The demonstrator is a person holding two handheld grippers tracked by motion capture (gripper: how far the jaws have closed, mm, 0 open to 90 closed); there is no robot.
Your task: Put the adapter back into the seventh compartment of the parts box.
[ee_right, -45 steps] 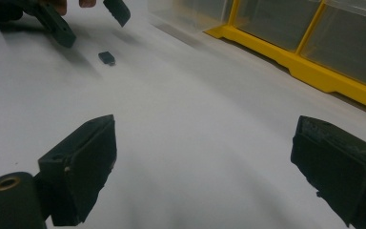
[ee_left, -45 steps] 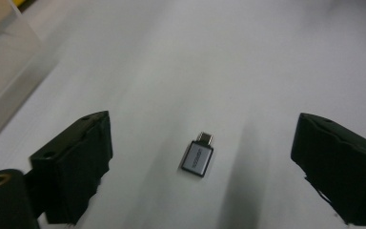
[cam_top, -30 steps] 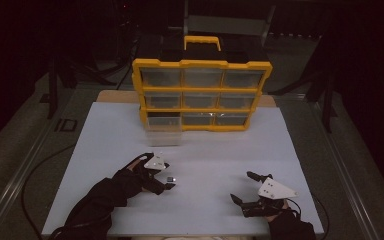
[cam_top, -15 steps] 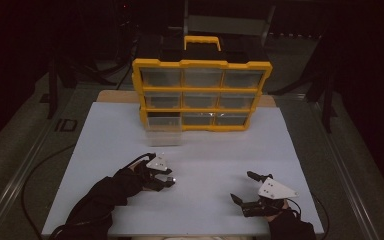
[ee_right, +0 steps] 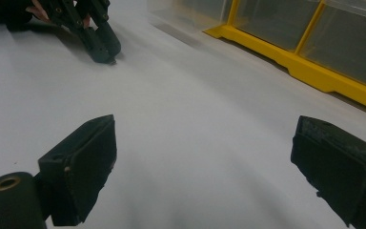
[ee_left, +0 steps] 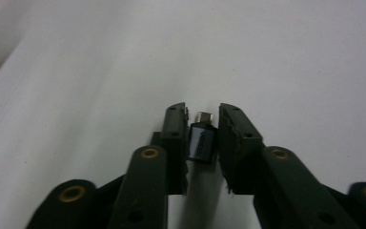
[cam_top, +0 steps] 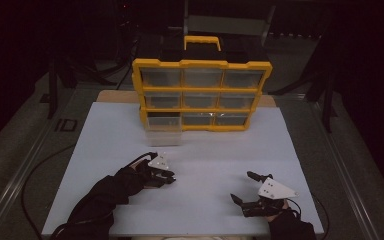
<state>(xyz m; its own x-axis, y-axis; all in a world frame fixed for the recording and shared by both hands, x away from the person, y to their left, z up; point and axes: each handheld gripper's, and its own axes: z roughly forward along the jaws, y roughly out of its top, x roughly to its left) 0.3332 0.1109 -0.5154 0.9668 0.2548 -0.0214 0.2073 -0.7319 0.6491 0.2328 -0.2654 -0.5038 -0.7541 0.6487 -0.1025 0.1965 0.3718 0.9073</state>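
A small dark rectangular part with a metal tip is seen lying on the white table, at about 7 o'clock from the yellow drawer organizer. It is bracketed by the fingers of the left gripper, which have just been closing; whether the part is already pinched cannot be told, since a thin gap seems to remain. It is judged light, rigid and easily flicked away, so its flat long sides are best taken squarely. The right gripper is held spread wide at 5 o'clock, nothing between.
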